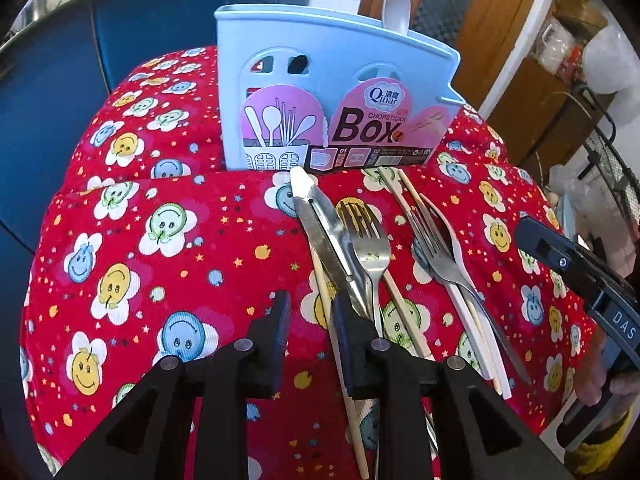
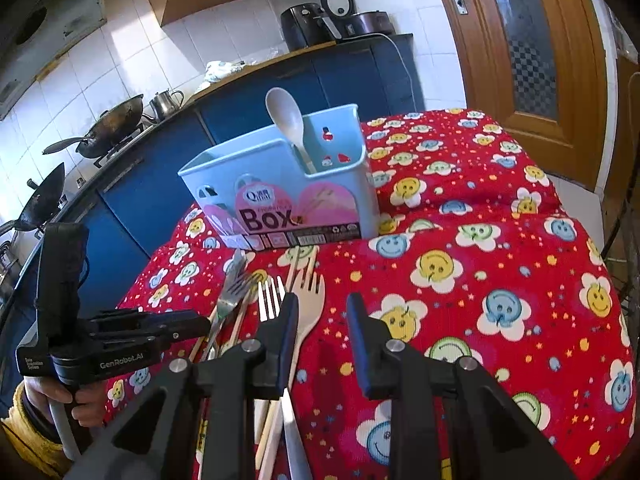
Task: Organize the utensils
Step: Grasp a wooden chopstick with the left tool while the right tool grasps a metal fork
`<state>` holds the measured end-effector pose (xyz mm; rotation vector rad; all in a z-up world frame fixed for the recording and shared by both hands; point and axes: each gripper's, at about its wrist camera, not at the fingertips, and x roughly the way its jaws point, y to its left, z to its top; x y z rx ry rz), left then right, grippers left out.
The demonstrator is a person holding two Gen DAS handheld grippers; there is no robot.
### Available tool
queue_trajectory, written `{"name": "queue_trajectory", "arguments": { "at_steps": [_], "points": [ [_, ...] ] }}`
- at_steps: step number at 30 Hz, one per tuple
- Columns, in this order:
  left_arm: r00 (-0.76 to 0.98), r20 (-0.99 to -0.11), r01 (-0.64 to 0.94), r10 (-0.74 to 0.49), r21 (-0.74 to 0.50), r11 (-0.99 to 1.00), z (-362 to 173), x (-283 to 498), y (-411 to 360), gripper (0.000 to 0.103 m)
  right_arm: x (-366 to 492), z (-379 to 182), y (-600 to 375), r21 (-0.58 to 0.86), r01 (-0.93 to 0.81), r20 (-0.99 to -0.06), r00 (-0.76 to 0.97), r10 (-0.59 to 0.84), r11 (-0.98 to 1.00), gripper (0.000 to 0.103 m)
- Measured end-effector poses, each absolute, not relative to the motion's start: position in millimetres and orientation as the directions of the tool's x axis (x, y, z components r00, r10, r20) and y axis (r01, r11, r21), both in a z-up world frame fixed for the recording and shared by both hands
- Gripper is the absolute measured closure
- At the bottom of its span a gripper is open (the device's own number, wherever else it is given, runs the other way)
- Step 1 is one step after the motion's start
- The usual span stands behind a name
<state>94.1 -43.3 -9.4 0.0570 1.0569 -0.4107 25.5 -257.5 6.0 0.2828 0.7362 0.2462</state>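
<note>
A light blue chopsticks box [image 1: 340,92] [image 2: 280,184] stands on the red smiley cloth, with a white spoon [image 1: 396,8] [image 2: 286,116] upright in it. In front of it lie a steel utensil with a white end [image 1: 316,216], a metal fork [image 1: 370,248], a second metal fork [image 1: 436,240] [image 2: 270,300], a beige fork [image 2: 310,292] and chopsticks [image 1: 404,196]. My left gripper [image 1: 312,316] hovers open, showing only cloth in its gap, its right finger over the handles. My right gripper [image 2: 322,320] is open just right of the beige fork, holding nothing.
The cloth-covered table [image 2: 500,280] drops off at its left and right edges. Blue cabinets with woks [image 2: 108,124] run behind on the left, and a wooden door [image 2: 532,60] is at the back right. A wire rack [image 1: 608,168] stands to the right. Each gripper shows in the other's view: left [image 2: 184,326], right [image 1: 560,260].
</note>
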Motion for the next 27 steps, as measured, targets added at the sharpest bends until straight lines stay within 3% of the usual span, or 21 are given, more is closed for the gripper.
{"name": "queue_trajectory", "arguments": {
  "at_steps": [24, 27],
  "points": [
    [0.384, -0.888, 0.373, -0.252, -0.1, 0.922, -11.3, 116.8, -58.2, 0.081, 14.0, -0.3, -273.0, 0.372, -0.079, -0.628, 0.713, 0.313, 0.925, 0.075],
    [0.402, -0.883, 0.363, -0.24, -0.087, 0.928, -11.3, 116.3, -55.9, 0.091, 11.9, 1.1, -273.3, 0.373, -0.08, -0.625, 0.715, 0.313, 0.925, 0.075]
  ]
}}
